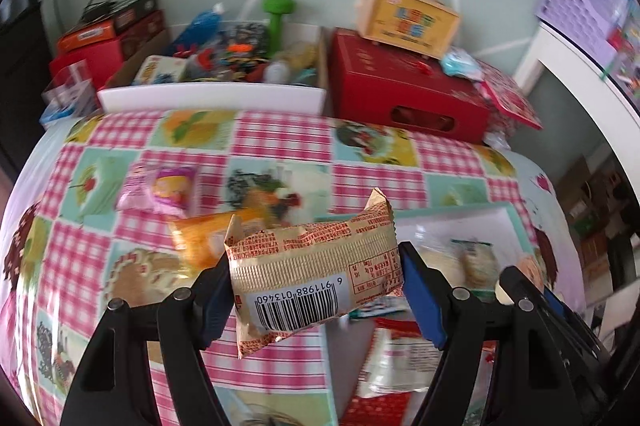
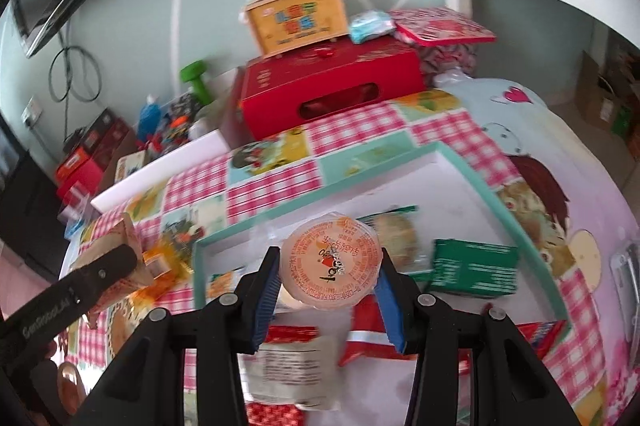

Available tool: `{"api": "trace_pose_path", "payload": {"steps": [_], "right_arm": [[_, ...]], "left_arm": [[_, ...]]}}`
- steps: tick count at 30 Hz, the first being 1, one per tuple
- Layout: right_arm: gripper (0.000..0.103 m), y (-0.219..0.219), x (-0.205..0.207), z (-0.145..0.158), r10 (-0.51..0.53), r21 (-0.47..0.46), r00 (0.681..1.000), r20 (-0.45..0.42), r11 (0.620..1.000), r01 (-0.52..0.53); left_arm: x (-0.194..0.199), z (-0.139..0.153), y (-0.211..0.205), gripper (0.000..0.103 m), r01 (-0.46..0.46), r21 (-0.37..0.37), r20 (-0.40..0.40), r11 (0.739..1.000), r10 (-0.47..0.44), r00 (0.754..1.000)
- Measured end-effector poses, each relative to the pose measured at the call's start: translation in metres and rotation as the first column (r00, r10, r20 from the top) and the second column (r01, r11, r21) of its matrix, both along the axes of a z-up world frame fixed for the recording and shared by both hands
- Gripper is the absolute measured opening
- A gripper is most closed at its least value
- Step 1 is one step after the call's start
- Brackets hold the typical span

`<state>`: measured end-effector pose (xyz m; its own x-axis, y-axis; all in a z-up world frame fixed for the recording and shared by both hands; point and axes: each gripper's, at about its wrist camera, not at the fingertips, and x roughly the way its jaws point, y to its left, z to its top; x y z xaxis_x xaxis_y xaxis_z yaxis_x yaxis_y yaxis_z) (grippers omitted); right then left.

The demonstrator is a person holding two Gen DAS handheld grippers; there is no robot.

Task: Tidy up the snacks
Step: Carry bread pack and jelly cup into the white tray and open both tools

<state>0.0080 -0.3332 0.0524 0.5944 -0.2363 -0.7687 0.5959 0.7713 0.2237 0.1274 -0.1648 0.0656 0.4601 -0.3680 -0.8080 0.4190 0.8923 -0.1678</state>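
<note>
Left wrist view shows the left gripper (image 1: 314,282) squeezing a gold snack packet (image 1: 312,274) between its two blue pads. The packet hangs in the air above the checked tablecloth (image 1: 280,134), with its barcode facing the camera. Under it on the cloth lie an orange packet (image 1: 200,238) and, a bit farther back, a pink packet (image 1: 160,190). To the right sits the white tray (image 1: 452,222) with a green rim (some snacks already lie in it).

Right wrist view shows the right gripper (image 2: 326,278) pinching a small round jelly cup (image 2: 330,262) by its sides, orange lid up. The cup is held over the tray, above a red packet (image 2: 368,330) and a white packet (image 2: 292,362). A green box (image 2: 474,272) lies in the tray to the right. The left gripper pokes in at the left edge with its gold packet.

At the back of the table stand a big red box (image 2: 332,86) with a yellow box with a handle (image 2: 298,18) on top.
</note>
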Motion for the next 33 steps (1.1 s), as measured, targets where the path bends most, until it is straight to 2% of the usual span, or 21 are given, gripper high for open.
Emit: {"api": "trace_pose_path", "payload": {"steps": [8, 11, 19, 33], "right_arm": [[0.048, -0.047, -0.033, -0.007, -0.156, 0.007, 0.987, -0.026, 0.988, 0.156], [0.048, -0.056, -0.04, -0.011, -0.18, 0.015, 0.983, -0.036, 0.983, 0.181], [0.048, -0.059, -0.044, -0.012, -0.184, 0.027, 0.982, -0.034, 0.982, 0.185], [0.048, -0.059, -0.04, -0.019, -0.173, 0.031, 0.983, -0.065, 0.984, 0.175]], "left_arm": [[-0.024, -0.006, -0.044, 0.076, 0.118, 0.021, -0.016, 0.993, -0.117, 0.993], [-0.031, -0.011, -0.057, 0.076, 0.149, 0.028, -0.027, 0.988, -0.148, 0.989], [-0.043, -0.021, -0.076, 0.077, 0.201, 0.058, -0.043, 0.978, -0.199, 0.979], [-0.046, -0.036, -0.085, 0.077, 0.208, 0.095, -0.07, 0.973, -0.202, 0.977]]}}
